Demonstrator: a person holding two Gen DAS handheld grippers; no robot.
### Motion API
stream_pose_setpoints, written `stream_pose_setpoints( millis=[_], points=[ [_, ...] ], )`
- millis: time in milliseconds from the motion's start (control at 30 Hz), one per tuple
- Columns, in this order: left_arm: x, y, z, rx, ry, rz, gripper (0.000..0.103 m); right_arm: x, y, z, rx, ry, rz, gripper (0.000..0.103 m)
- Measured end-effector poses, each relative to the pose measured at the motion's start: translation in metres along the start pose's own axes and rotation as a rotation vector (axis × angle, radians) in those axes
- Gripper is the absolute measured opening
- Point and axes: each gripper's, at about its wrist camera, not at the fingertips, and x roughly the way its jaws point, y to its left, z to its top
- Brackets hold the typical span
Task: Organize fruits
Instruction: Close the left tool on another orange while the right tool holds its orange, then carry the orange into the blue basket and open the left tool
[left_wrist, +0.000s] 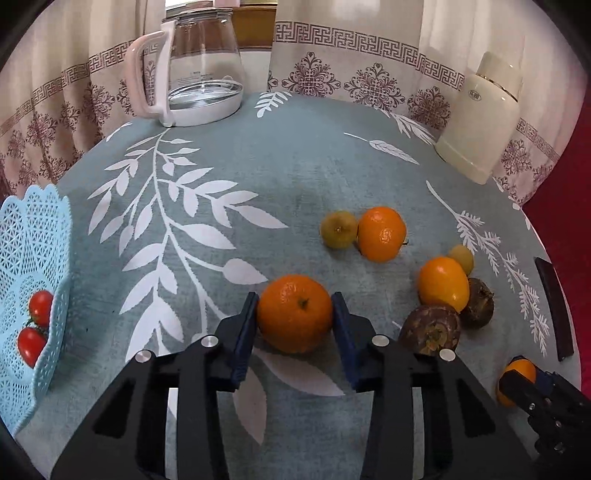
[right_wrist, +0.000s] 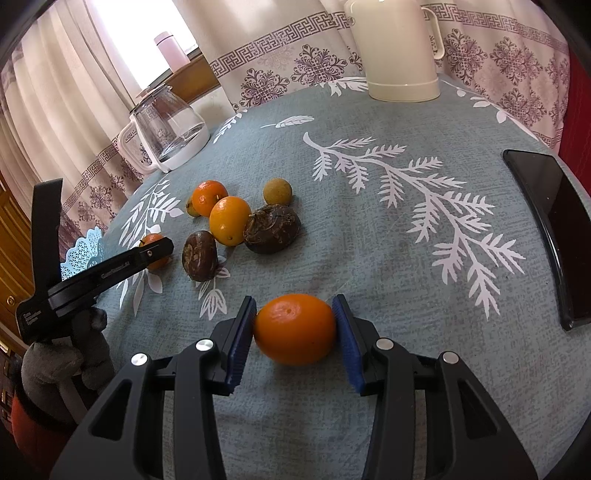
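Note:
In the left wrist view my left gripper has its blue pads pressed on both sides of a mandarin that rests on the tablecloth. In the right wrist view my right gripper is shut the same way on a smooth orange fruit. A light blue lattice basket at the left edge holds two cherry tomatoes. Loose fruits lie between the grippers: another mandarin, a yellow-green fruit, an oval orange fruit and two brown water chestnuts.
A glass kettle stands at the back left and a cream jug at the back right. A black phone lies near the right table edge. A gloved hand holds the left gripper. Curtains hang behind the table.

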Motion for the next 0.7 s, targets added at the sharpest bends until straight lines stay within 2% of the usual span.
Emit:
stream_pose_setpoints(
  millis=[333,700],
  points=[
    [-0.041,0.005,0.002,-0.008,-0.088,0.005,0.041,0.001,0.003,-0.001,-0.012,0.002,-0.017,0.044],
    [-0.089,0.027,0.005,-0.046,-0.190,0.035,0.041,0.002,0.010,-0.002,-0.057,0.011,-0.068,0.044]
  ],
)
